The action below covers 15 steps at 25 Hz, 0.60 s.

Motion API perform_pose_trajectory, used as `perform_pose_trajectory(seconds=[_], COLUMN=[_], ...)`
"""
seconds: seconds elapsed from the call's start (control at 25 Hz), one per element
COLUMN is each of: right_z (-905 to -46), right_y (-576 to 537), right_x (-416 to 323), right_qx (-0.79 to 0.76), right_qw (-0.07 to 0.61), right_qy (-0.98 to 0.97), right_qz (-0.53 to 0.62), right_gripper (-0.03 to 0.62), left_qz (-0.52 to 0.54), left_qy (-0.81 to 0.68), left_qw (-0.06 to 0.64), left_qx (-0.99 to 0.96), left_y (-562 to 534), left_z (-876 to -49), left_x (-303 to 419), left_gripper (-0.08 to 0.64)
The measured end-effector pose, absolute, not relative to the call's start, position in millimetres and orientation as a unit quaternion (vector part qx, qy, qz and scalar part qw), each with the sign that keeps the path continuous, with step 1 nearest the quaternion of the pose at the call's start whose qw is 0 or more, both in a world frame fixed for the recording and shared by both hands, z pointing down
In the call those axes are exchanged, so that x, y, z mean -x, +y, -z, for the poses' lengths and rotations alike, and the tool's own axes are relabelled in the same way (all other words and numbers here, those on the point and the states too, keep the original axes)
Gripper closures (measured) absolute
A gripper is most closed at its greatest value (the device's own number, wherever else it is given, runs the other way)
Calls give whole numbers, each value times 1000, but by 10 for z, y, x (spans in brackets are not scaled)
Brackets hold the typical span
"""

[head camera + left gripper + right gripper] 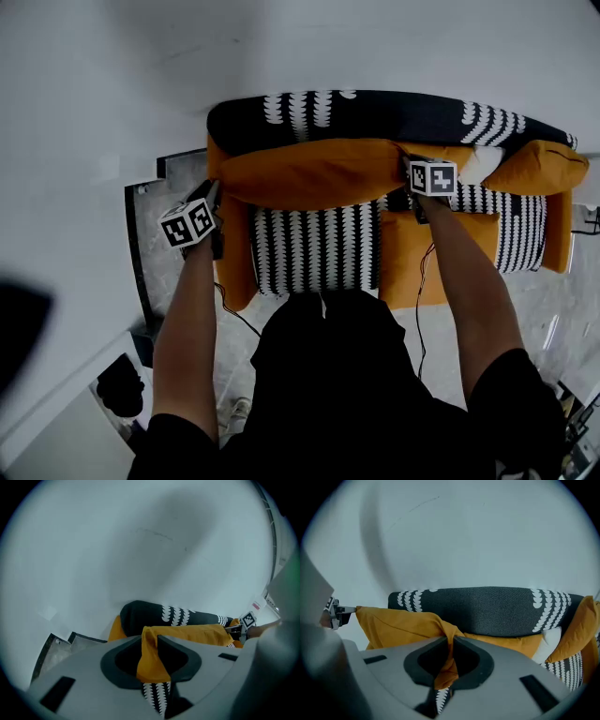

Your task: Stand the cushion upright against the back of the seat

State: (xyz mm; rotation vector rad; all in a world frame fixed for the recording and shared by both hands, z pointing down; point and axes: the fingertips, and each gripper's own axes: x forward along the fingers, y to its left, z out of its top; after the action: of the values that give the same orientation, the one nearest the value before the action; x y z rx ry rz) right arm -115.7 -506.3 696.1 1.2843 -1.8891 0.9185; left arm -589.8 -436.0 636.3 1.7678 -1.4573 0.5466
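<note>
A long orange cushion (309, 173) stands on edge along the dark patterned back (394, 112) of the sofa, above the striped seat (314, 248). My left gripper (214, 194) is at the cushion's left end. In the left gripper view the cushion's corner (151, 660) lies between the jaws of the left gripper (150, 656), which stand apart and do not pinch it. My right gripper (411, 167) is at the cushion's right end. In the right gripper view the right gripper (451, 660) is shut on a fold of the cushion (401, 625).
A second orange cushion (539, 167) leans at the sofa's right end, with a white cushion (480, 164) beside it. An orange seat pad (436, 253) lies under my right arm. The white wall rises right behind the sofa. Marble floor (155, 216) and a cable (239, 319) lie at the left.
</note>
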Motion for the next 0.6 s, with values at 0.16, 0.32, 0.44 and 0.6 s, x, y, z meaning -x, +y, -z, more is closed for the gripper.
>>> perform_pose_trajectory(seconds=[0.16, 0.32, 0.44, 0.6], right_z=[-7023, -7075, -7081, -7072], right_y=[-5205, -5363, -5481, -5566], right_x=[1161, 1173, 1178, 1177], right_qx=[-496, -511, -515, -508], right_qw=[337, 339, 347, 369], right_qy=[-717, -702, -696, -695], right_qz=[-356, -362, -360, -350], right_gripper=[541, 541, 541, 540], left_qz=[-234, -217, -199, -194], left_qy=[-548, -537, -513, -521], left_qw=[375, 366, 371, 382], left_qx=[-710, -729, -748, -738], left_y=[-4078, -3750, -3409, -2977], left_z=[-6309, -6057, -5887, -5794], left_x=[5880, 5757, 5547, 5446], left_gripper=[449, 449, 497, 531])
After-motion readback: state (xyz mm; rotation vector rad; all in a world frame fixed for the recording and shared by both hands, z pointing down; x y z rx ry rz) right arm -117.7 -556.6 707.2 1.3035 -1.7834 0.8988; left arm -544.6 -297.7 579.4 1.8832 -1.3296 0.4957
